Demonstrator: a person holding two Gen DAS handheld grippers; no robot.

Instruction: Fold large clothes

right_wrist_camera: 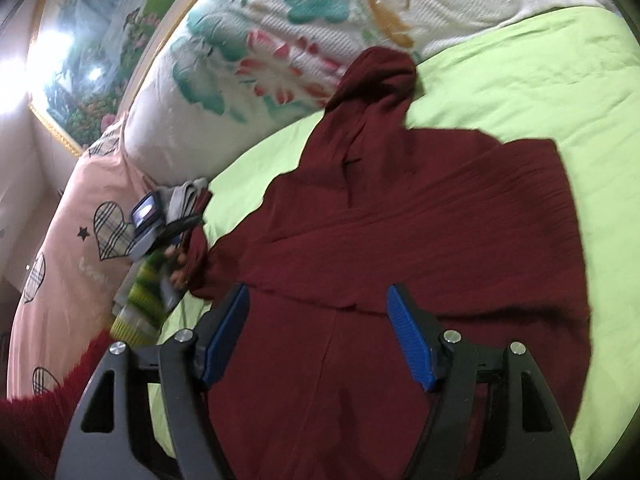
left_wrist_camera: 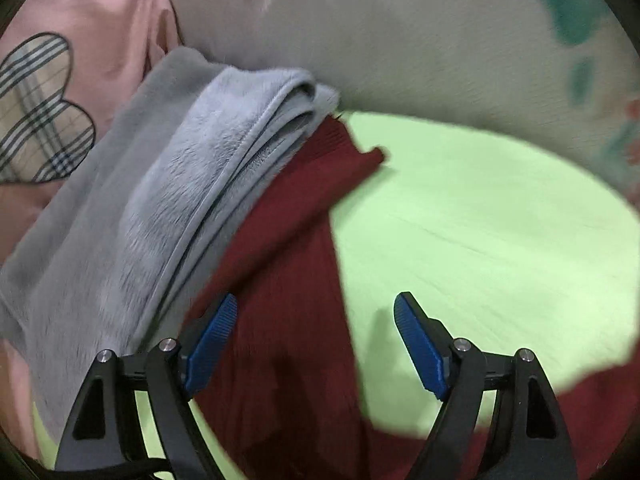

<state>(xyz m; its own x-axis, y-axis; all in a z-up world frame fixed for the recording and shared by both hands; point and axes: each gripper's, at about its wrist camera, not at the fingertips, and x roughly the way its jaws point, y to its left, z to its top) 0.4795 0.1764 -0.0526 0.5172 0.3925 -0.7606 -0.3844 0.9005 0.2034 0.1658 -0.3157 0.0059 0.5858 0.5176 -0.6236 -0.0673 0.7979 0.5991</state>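
A dark red knit garment (right_wrist_camera: pixel 420 220) lies spread on the light green bedsheet (right_wrist_camera: pixel 540 80), one sleeve reaching up toward the floral quilt. My right gripper (right_wrist_camera: pixel 318 294) hovers above its lower part, jaws open, nothing between the blue pads. In the left wrist view a strip of the same red garment (left_wrist_camera: pixel 280 280) runs up beside a folded grey fleece blanket (left_wrist_camera: pixel 168 200). My left gripper (left_wrist_camera: pixel 316 300) stands open over that red strip, holding nothing. In the right wrist view the other gripper (right_wrist_camera: pixel 160 224) shows at the left by the sleeve end.
A white quilt with green and red flowers (right_wrist_camera: pixel 280 48) borders the sheet at the back. A pink cover with plaid hearts (left_wrist_camera: pixel 60 80) lies to the left. A hand in a green-striped sleeve (right_wrist_camera: pixel 148 296) holds the other gripper. A framed picture (right_wrist_camera: pixel 100 60) hangs behind.
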